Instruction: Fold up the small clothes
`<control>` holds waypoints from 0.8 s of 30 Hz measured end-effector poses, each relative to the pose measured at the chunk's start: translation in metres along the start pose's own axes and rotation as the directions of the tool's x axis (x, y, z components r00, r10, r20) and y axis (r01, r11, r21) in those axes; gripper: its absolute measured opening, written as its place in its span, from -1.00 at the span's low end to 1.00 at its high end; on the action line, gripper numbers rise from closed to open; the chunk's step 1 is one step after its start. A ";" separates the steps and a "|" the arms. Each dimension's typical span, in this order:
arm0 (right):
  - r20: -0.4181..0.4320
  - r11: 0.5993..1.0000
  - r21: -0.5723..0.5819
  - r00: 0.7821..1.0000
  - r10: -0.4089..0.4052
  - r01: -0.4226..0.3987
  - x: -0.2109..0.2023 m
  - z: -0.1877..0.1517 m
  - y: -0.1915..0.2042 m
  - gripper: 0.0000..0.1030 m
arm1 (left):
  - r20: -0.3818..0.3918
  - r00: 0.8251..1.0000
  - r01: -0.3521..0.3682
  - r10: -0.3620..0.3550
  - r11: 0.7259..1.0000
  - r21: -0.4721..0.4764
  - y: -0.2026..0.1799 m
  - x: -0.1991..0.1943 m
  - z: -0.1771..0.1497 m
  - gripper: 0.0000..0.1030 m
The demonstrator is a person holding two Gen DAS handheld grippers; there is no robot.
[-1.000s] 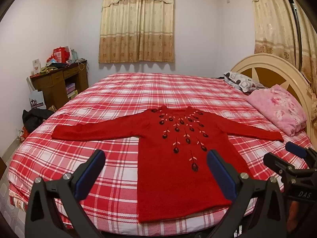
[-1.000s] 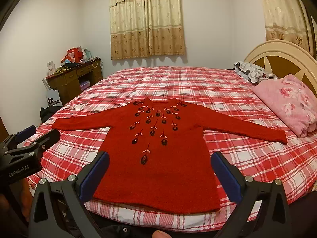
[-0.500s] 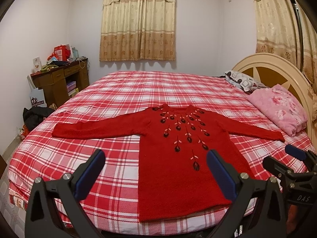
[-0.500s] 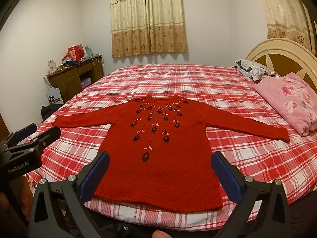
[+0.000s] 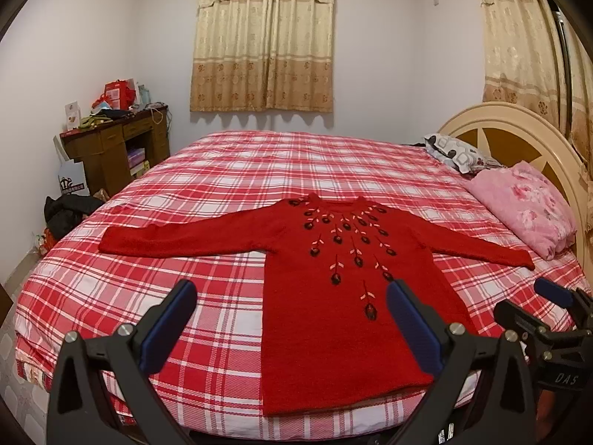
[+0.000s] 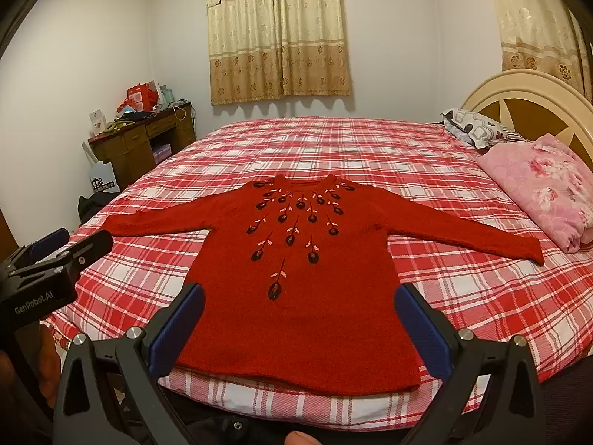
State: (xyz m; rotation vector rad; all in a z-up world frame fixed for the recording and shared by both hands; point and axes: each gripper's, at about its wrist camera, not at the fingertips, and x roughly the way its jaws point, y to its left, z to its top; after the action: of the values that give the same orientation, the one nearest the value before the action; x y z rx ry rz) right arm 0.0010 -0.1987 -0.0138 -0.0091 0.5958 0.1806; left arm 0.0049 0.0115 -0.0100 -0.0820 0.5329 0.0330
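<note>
Left wrist view showing the red sweater lying flat and face up on the plaid bed, hem at the near edge, neckline pointing toward the curtained window, long axis running near to far, sleeves stretching out to either side. Hovering short of the hem with nothing between the blue pads: left gripper, fingers spread wide. Holding likewise over the hem: right gripper, fingers spread wide and empty, with pink pillow lying off the right sleeve.
</note>
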 end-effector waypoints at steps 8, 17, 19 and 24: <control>-0.003 1.000 -0.003 1.000 0.003 -0.003 0.002 0.000 0.001 0.98 | -0.002 1.000 0.000 0.000 1.000 0.000 0.002 0.000 0.001 1.00; -0.006 1.000 -0.003 1.000 0.006 -0.006 0.003 -0.001 0.001 0.99 | -0.003 1.000 -0.001 0.001 1.000 0.001 0.001 0.000 0.001 1.00; -0.006 1.000 -0.002 1.000 0.007 -0.007 0.003 -0.001 0.002 0.99 | -0.003 1.000 -0.002 0.002 1.000 0.001 0.001 0.000 0.001 1.00; -0.006 1.000 -0.004 1.000 0.007 -0.007 0.004 -0.001 0.002 0.98 | -0.002 1.000 -0.002 0.002 1.000 -0.001 0.003 0.000 0.001 1.00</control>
State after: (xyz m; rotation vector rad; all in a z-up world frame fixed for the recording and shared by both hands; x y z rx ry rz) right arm 0.0028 -0.1963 -0.0168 -0.0115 0.6015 0.1885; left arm 0.0050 0.0150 -0.0088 -0.0829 0.5347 0.0350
